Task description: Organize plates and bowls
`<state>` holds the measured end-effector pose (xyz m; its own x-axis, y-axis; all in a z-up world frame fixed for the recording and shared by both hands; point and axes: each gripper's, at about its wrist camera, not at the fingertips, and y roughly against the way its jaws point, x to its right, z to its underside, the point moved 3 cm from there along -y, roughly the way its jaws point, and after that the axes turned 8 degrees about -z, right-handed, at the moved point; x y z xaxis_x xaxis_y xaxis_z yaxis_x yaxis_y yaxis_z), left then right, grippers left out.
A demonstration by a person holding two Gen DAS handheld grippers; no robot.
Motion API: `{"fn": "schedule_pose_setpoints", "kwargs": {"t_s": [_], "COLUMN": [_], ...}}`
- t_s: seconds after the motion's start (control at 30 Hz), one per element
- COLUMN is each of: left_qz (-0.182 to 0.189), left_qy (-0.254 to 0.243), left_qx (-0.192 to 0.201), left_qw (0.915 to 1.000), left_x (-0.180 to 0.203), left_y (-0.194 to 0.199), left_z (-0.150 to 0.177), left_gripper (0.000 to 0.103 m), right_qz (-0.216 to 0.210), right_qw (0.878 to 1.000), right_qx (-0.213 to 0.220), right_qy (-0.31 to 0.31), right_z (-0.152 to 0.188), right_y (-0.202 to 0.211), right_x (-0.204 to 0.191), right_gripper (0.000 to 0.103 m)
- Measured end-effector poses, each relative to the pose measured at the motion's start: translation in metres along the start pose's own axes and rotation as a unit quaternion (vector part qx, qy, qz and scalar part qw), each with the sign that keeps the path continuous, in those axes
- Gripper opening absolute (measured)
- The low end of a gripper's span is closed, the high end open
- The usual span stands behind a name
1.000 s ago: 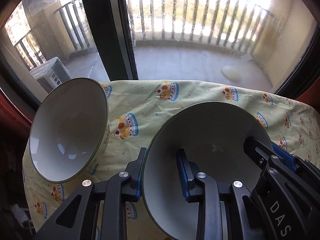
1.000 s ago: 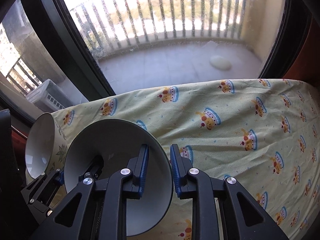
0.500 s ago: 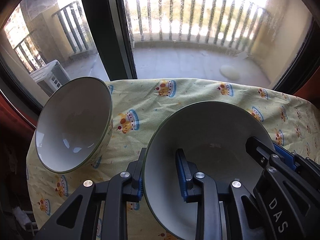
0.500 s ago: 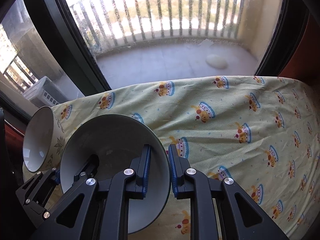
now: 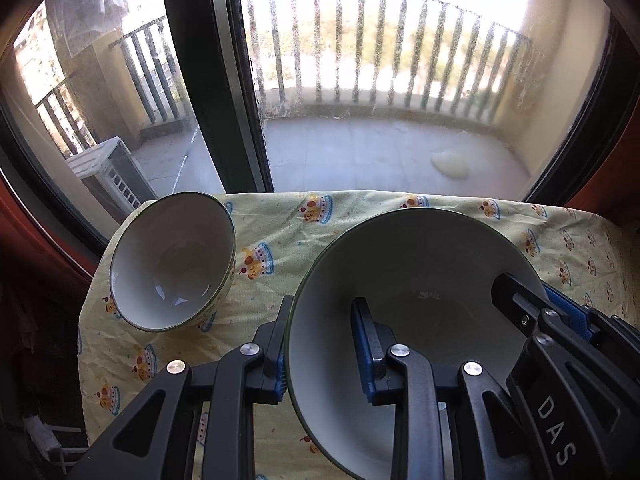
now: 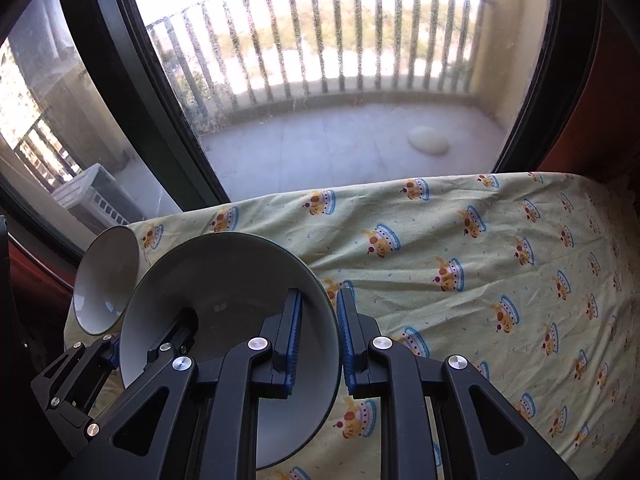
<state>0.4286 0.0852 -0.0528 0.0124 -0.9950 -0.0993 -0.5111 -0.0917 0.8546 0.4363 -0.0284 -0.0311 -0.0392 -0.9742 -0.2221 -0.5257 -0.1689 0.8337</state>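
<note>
A large grey-white bowl (image 5: 416,280) with a dark green rim is held between both grippers, above the yellow patterned tablecloth (image 5: 280,232). My left gripper (image 5: 322,344) is shut on its left rim. My right gripper (image 6: 318,336) is shut on its right rim, and it shows at the right of the left wrist view (image 5: 560,320). The large bowl also shows in the right wrist view (image 6: 224,288). A smaller white bowl (image 5: 172,264) with a leaf pattern outside stands on the cloth at the far left corner, also in the right wrist view (image 6: 106,284).
The table ends at a large window with a dark frame post (image 5: 216,80) right behind it. The cloth (image 6: 500,280) stretches to the right. The table's left edge (image 5: 86,340) drops off beside the small bowl.
Both grippers with the large bowl have risen and pulled back a little; the small bowl and table now look lower and farther. The small bowl has not moved.
</note>
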Motion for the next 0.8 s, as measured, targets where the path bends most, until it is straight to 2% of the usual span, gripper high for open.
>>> {"fn": "schedule_pose_setpoints", "kwargs": {"t_s": [0.43, 0.8], "left_qz": [-0.005, -0.012], "left_qy": [0.014, 0.016], "left_qx": [0.037, 0.053], "left_qw": [0.9992, 0.9984], "left_x": [0.013, 0.032], "left_y": [0.065, 0.111], "left_z": [0.011, 0.047], "left_gripper": [0.026, 0.026], "right_qz": [-0.012, -0.026], "right_qw": [0.999, 0.998], "right_qx": [0.036, 0.052], "right_qy": [0.007, 0.011], "right_z": [0.003, 0.032], "right_y": [0.067, 0.118], "right_x": [0.01, 0.036], "right_gripper": [0.021, 0.021]}}
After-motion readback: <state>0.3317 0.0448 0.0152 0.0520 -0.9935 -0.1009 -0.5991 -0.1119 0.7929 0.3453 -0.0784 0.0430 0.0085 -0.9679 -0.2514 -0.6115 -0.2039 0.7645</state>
